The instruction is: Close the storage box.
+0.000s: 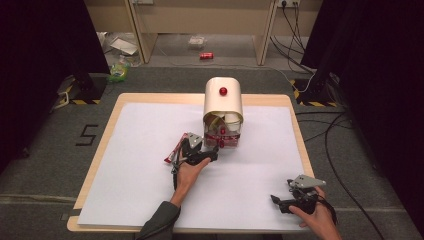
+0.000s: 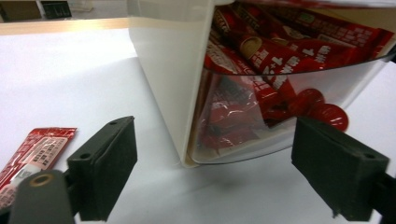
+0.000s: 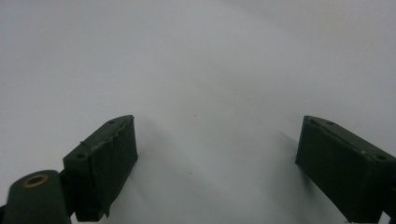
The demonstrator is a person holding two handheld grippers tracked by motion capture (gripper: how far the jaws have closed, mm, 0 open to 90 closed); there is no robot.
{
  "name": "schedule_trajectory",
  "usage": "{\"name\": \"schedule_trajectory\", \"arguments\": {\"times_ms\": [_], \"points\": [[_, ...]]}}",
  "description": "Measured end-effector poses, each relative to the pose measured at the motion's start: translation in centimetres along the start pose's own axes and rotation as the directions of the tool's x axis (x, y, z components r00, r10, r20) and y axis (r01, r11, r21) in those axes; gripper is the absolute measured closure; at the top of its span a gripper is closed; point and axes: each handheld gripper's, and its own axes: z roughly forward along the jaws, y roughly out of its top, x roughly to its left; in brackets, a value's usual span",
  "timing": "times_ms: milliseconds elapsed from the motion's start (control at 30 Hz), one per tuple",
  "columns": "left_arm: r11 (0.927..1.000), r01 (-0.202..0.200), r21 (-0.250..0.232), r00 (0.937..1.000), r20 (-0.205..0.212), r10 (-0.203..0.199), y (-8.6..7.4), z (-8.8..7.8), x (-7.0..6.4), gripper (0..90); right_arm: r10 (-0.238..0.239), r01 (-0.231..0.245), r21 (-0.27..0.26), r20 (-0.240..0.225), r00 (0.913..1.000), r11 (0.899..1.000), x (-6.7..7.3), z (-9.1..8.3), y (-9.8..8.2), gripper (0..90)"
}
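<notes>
Tongs (image 2: 215, 172) gape wide, empty, before the sachet-filled bin (image 2: 261, 93); right tongs (image 3: 217, 168) gape over bare sheet (image 3: 196, 70).

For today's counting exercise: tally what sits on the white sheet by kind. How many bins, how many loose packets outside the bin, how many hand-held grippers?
Bin: 1
Loose packet: 1
Hand-held grippers: 2, left and right
Total: 4
Packets inside the bin are too piled up to count.

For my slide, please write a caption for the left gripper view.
Open left gripper faces a clear-fronted container of red snack packets.
</notes>
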Motion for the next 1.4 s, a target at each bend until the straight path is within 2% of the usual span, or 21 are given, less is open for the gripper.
{"name": "schedule_trajectory", "arguments": {"times_ms": [200,467,733,900,1400], "points": [[0.9998,0.003,-0.018,1.0,0.0,-0.003,-0.1,-0.2,0.0,16.2,0.0,0.0,0.0,0.0,1.0,1.0,0.0,0.0,0.0,12.7],[0.9998,-0.004,-0.019,1.0,0.0,0.004,-0.2,-0.4,-0.1,17.2,0.0,0.0,0.0,0.0,1.0,1.0,0.0,0.0,0.0,12.7],[0.9999,0.006,-0.012,0.9999,0.016,-0.006,-0.2,-0.7,-0.2,17.2,0.0,0.0,0.0,0.0,1.0,1.0,0.0,0.0,0.0,12.7],[0.9999,-0.011,-0.007,0.9997,0.024,0.012,0.0,-1.5,0.0,17.2,0.0,0.0,0.0,0.0,1.0,1.0,0.0,0.0,0.0,12.7],[0.9997,-0.026,-0.002,0.9992,0.031,0.026,0.3,-3.0,0.8,17.1,0.0,0.0,-0.001,-0.001,1.0,1.0,0.0,0.0,0.0,12.7]]}}
